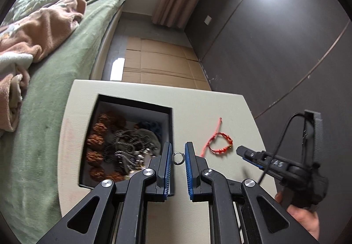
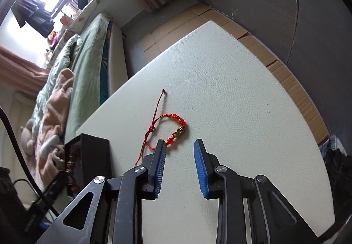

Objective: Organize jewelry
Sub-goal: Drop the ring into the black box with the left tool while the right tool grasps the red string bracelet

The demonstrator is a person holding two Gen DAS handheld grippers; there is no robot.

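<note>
A small silver ring sits between the tips of my left gripper, whose jaws are open and not touching it. Just left of it is a black jewelry box holding brown bead bracelets and silver chains. A red cord bracelet with red beads and a gold charm lies on the white table. In the right wrist view the red bracelet lies just ahead of my open, empty right gripper. My right gripper also shows in the left wrist view.
A bed with green cover and piled blankets runs along the table's left side. Cardboard sheets cover the floor beyond the table. A dark wall stands to the right. The black box corner shows at the right wrist view's left.
</note>
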